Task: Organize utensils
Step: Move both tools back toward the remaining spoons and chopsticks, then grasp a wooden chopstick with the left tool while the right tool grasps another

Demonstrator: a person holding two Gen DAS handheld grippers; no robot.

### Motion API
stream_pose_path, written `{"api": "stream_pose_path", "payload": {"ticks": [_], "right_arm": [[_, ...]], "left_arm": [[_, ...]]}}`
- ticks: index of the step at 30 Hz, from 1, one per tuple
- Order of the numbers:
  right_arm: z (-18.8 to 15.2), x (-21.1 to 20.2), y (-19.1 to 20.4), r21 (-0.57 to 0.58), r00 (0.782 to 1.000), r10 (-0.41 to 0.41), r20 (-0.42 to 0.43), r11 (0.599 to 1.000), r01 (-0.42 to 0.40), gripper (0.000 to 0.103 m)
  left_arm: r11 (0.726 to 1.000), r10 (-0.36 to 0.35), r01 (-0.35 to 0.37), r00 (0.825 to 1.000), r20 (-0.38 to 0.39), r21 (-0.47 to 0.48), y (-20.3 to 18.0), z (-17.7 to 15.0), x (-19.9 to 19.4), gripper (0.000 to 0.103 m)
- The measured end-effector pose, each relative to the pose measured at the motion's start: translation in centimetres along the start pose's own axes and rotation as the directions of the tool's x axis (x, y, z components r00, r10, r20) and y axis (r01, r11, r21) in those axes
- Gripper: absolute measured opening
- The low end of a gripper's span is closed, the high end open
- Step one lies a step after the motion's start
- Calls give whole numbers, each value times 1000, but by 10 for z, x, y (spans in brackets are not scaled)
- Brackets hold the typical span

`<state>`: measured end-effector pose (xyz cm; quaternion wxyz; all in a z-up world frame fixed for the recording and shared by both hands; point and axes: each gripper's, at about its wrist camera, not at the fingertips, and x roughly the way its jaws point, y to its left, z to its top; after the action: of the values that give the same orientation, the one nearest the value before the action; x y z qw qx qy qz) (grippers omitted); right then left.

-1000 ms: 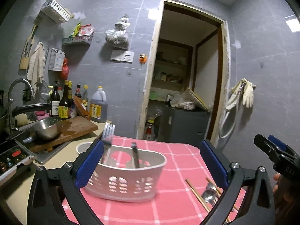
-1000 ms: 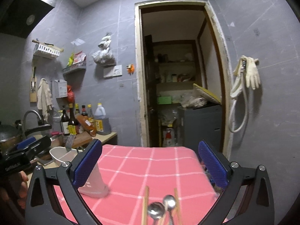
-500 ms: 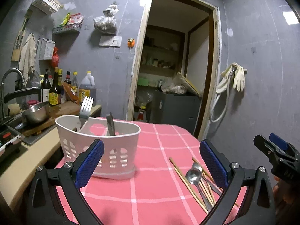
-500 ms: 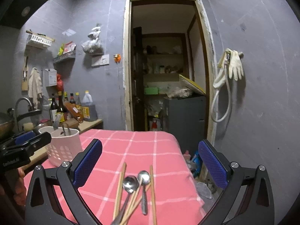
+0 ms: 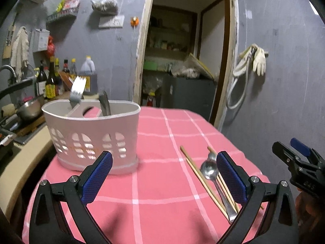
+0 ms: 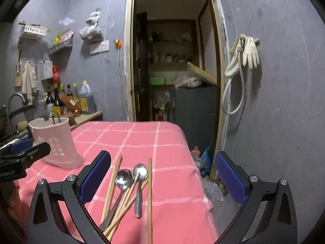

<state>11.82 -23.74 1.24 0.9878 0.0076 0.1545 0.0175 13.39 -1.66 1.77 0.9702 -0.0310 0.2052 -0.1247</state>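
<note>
Spoons (image 6: 132,175) and chopsticks (image 6: 150,193) lie loose at 6 o'clock of right gripper (image 6: 162,177), wide open, empty; left gripper (image 5: 164,174) likewise, caddy (image 5: 91,136) at its 10 o'clock; next: close on one spoon.

Nothing legible: the bottle (image 6: 57,103) labels blur, and the print on each gripper body is too small to make out.

Both tongs, left (image 5: 164,174) and right (image 6: 162,177), gape empty.
</note>
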Motion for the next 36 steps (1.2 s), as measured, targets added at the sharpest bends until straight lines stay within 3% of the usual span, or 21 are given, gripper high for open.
{"api": "stream_pose_path", "payload": {"ticks": [2, 8, 17, 24, 30, 36], "right_arm": [[-2, 8, -4, 4, 999, 3, -38, 1000, -3, 87], [-9, 42, -16, 37, 980, 43, -193, 999, -37, 72], [-17, 77, -9, 0, 926, 111, -362, 993, -119, 49], [-25, 93, -7, -6, 879, 144, -454, 986, -165, 42], [-31, 103, -4, -14, 851, 139, -507, 985, -170, 37], [-32, 111, -6, -4, 833, 140, -535, 986, -168, 32]], "left_arm": [[1000, -10, 10, 1000, -29, 4, -3, -2, 7, 100], [999, -32, 37, 992, -120, 38, -13, -9, 32, 100], [996, -66, 79, 970, -234, 49, -19, -16, 60, 90], [993, -107, 117, 951, -291, 16, -18, -16, 70, 77], [987, -157, 155, 921, -356, -34, -15, -15, 82, 63], [974, -228, 201, 875, -427, -107, -10, -14, 98, 47]]}}
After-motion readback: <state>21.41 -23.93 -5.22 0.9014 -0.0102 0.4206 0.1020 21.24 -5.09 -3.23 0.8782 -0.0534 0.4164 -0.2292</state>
